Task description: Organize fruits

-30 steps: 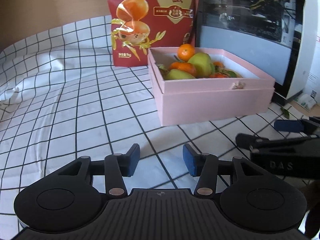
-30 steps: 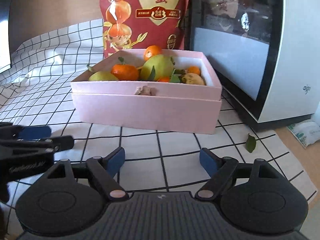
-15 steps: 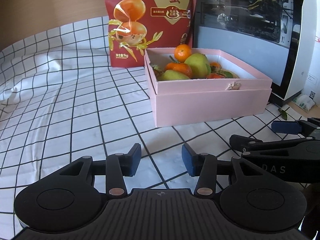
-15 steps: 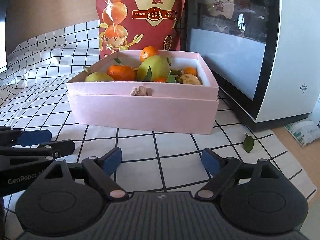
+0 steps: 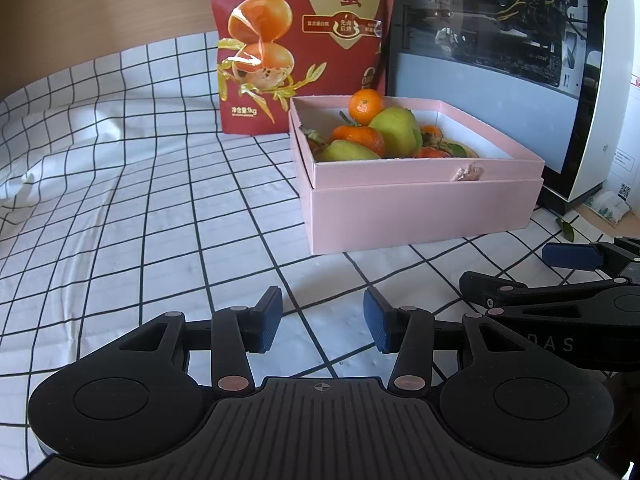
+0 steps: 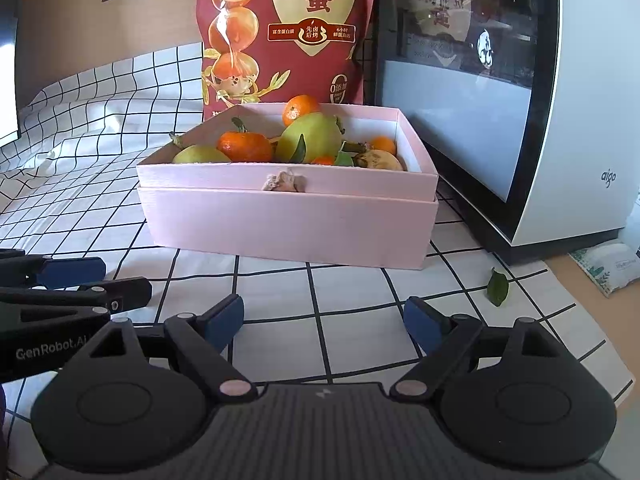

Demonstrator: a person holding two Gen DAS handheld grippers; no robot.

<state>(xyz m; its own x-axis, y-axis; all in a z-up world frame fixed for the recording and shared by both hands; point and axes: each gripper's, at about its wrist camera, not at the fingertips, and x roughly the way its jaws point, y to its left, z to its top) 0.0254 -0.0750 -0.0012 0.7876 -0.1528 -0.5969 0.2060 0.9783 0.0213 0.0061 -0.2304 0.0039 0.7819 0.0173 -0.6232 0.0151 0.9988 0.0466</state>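
A pink box [image 5: 420, 208] [image 6: 288, 220] sits on the checked cloth and holds the fruit: green pears [image 5: 396, 130] [image 6: 310, 140], orange mandarins [image 5: 366, 106] [image 6: 245, 147] and a brownish fruit [image 6: 380, 160] at the right end. My left gripper [image 5: 323, 322] is open and empty, low over the cloth in front of the box's left corner. My right gripper [image 6: 323, 320] is open wider and empty, in front of the box's middle. Each gripper shows at the edge of the other's view [image 5: 560, 276] [image 6: 72, 284].
A tall red snack bag [image 5: 300, 40] [image 6: 280, 32] stands behind the box. A glass-sided computer case [image 5: 500, 60] [image 6: 500, 92] stands to the right. A green leaf [image 6: 497, 286] lies on the cloth by the case, near a small packet [image 6: 608, 266].
Both grippers have drawn back a little from the box and stayed open. The box and the fruit have not moved.
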